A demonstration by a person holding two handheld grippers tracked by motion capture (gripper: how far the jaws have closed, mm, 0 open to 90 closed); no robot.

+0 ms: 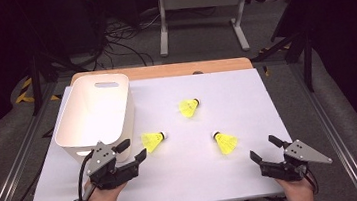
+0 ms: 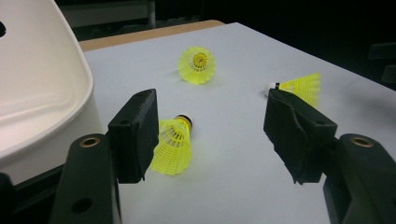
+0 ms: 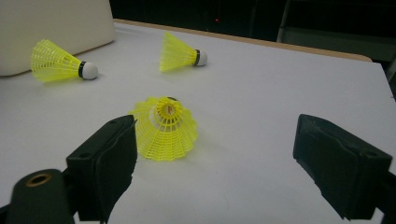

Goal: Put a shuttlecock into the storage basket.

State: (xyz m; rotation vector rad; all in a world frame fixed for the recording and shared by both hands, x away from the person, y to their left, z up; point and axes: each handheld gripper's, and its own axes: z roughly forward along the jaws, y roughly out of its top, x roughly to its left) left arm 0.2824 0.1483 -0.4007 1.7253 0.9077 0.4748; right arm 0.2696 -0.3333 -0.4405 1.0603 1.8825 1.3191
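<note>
While jaws gape, shuttlecocks [image 1: 153, 141] lie loose

Bright even light from above on the white table [image 1: 185, 180], dark surroundings beyond (floor barely lit), soft short shadows under the shuttlecocks [image 1: 153, 141], slight softness overall, near jaws mildly blurred.

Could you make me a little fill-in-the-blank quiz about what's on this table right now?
1. The number of yellow shuttlecocks lying on the white table is ____.
2. The white bin stands at the table's ____ side in the high view.
3. The left gripper has its jaws ____, with the nearest shuttlecock just ahead.
4. The right gripper holds ____.

Missing words: three; left; open; nothing
</note>
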